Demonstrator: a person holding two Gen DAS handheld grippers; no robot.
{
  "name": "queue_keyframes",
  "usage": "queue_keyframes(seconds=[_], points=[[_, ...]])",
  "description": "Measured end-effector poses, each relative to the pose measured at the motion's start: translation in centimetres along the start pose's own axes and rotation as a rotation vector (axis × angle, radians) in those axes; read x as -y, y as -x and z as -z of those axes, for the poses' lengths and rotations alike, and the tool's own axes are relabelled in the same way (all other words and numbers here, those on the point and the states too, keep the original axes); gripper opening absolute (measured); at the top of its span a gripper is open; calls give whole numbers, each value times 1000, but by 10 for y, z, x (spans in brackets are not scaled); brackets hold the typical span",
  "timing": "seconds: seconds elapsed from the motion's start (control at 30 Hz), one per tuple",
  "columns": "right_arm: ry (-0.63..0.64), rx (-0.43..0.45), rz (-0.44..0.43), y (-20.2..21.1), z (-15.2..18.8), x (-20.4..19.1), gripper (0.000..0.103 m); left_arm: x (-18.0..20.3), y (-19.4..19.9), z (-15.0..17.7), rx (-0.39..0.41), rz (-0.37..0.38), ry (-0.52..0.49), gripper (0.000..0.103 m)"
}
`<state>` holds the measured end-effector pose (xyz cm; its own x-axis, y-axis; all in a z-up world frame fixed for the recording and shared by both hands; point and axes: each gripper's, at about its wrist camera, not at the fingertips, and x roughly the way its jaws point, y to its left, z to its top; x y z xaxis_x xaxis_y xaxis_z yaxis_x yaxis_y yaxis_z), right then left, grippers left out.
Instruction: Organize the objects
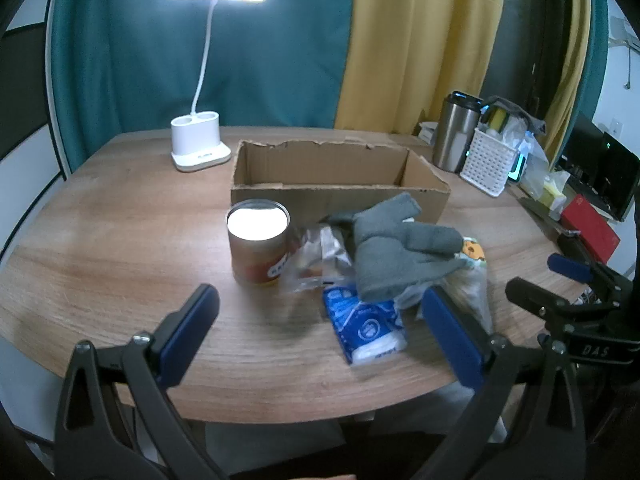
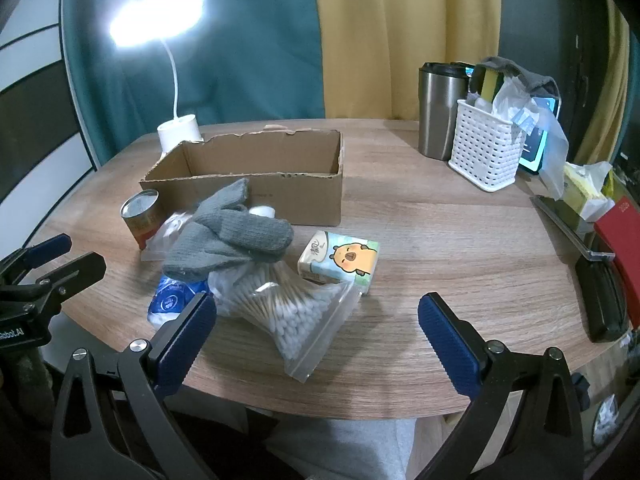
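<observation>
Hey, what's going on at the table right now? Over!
Both grippers open, holding nothing. Glove on top of the pile; box behind looks empty. Nothing blocking. Over.

A wooden desk (image 2: 440, 240) with a rounded edge fills the foreground. Behind it hang a teal curtain (image 1: 240, 60) and, beside it, a yellow curtain (image 1: 420, 40). A white desk lamp (image 1: 200, 140) stands at the desk's far left, lit, its bright head throwing glare. At the far left a white wall (image 2: 24, 52) with dark bands shows.
</observation>
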<state>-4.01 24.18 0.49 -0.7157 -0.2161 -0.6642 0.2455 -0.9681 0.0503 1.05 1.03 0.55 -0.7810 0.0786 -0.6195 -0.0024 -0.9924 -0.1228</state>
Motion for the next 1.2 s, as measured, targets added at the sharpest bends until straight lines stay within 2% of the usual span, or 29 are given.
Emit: queue_keyframes(seconds=[1.2], points=[[0,-3,0,-1,1,0,103,2,-1,3,-4,-1,3,102]])
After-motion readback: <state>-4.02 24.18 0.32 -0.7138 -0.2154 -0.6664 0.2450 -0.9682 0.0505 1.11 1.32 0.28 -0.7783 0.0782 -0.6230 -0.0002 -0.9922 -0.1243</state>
